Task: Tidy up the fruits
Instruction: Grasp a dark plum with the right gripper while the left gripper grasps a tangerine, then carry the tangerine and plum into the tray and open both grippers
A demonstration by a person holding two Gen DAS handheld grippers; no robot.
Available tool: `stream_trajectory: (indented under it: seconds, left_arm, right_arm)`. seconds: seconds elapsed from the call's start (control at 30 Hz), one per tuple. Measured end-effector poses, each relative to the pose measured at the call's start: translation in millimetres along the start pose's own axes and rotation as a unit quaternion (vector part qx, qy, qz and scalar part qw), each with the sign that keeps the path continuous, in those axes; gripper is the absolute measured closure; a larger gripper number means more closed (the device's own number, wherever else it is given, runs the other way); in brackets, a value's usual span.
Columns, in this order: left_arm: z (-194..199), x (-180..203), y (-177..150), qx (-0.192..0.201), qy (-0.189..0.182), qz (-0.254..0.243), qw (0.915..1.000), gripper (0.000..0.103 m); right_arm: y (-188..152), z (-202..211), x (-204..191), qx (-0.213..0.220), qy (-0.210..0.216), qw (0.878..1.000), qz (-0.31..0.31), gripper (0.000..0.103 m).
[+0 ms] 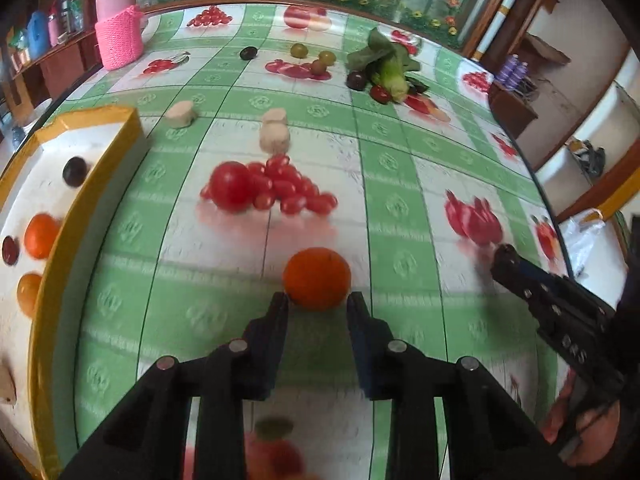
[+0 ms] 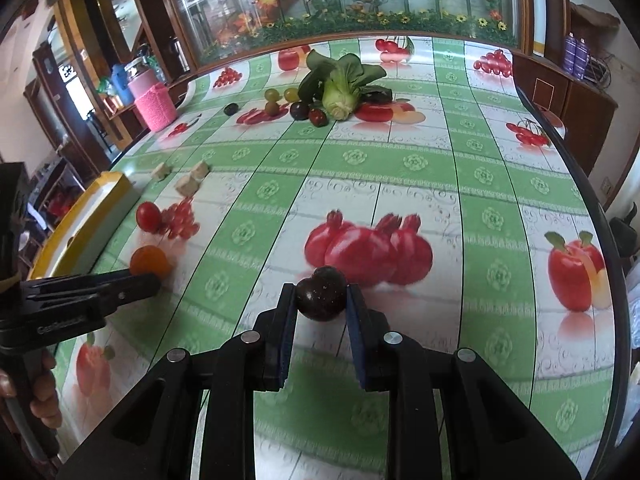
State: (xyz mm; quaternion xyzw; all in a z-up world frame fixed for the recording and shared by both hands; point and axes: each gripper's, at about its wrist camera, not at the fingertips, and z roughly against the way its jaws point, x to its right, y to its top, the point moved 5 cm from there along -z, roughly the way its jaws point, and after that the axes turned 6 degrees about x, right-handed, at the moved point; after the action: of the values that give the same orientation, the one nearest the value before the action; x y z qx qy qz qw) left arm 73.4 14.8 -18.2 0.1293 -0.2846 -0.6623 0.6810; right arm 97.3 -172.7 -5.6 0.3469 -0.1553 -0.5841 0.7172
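1. Left gripper [image 1: 318, 300] is spread wide, its two fingers flanking an orange fruit [image 1: 317, 278] that sits on the table [image 1: 400, 184]; whether the pads actually touch it can't be told.
2. Right gripper [image 2: 322, 300] has a dark plum [image 2: 321, 293] pinched between its blue pads, both sides pressing the skin, out over the printed pomegranates mid-table.
3. Along the table's left edge sits the yellow-rimmed tray [image 1: 60, 216], already holding a dark plum, two orange fruits and another dark one.
4. Just past the orange fruit, a red tomato [image 1: 232, 187] rests on the printed cherry tomatoes.
5. Behind that, three pale tan blocks [image 1: 274, 138], two touching, one apart toward the tray.
6. Near the far edge: a leafy green vegetable [image 2: 340, 84] with dark plums and green grapes [image 2: 280, 96] just beside it.
7. Far-left corner: a jar in a pink knitted sleeve [image 1: 119, 36].
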Motion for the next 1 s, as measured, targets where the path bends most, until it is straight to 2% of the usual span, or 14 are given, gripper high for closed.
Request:
stream_trajectory:
  seconds: [0.17,0.3,0.33,0.37,0.43,0.47,0.67,0.7,0.73,0.77,0.83,1.0]
  left_arm:
    - [18,-6,-20,0.005,0.004,-0.041,0.9991,0.070]
    - [15,-9,-22,-0.001,-0.007,-0.031,0.9995,0.069]
    - [16,-7,-20,0.001,-0.014,-0.031,0.9994,0.062]
    - [16,-4,-18,0.005,-0.016,-0.036,0.9992,0.048]
    - [15,4,-14,0.018,-0.006,-0.053,0.9984,0.033]
    - [14,9,-12,0.022,-0.006,-0.063,0.9977,0.031]
    - [-9,28,-3,0.015,0.010,-0.099,0.9949,0.033]
    - [-15,28,-3,0.011,0.013,-0.101,0.9948,0.037]
    - [-20,27,-3,0.008,0.020,-0.101,0.9947,0.050]
    - [-20,28,0,0.026,0.034,-0.110,0.9931,0.058]
    - [-23,28,4,0.032,0.040,-0.115,0.9921,0.065]
    - [-23,21,9,0.025,0.013,-0.082,0.9962,0.066]
  right_arm:
    - [-19,12,-8,-0.011,-0.005,1.000,0.005,0.079]
    - [-30,13,-11,-0.021,-0.014,1.000,-0.001,0.078]
    - [-31,14,-11,-0.022,-0.015,1.000,-0.003,0.078]
    - [-32,16,-11,-0.022,-0.016,1.000,-0.006,0.078]
    - [-35,16,-12,-0.024,-0.020,0.999,-0.007,0.078]
    - [-36,16,-12,-0.026,-0.023,0.999,-0.007,0.078]
    - [-39,15,-11,-0.029,-0.030,0.999,-0.017,0.078]
    - [-40,15,-11,-0.028,-0.031,0.999,-0.016,0.078]
    - [-40,15,-13,-0.027,-0.033,0.999,-0.012,0.077]
    - [-40,15,-13,-0.026,-0.035,0.999,-0.009,0.077]
    - [-41,15,-14,-0.024,-0.036,0.999,-0.009,0.077]
    - [-41,17,-13,-0.016,-0.039,0.999,-0.013,0.078]
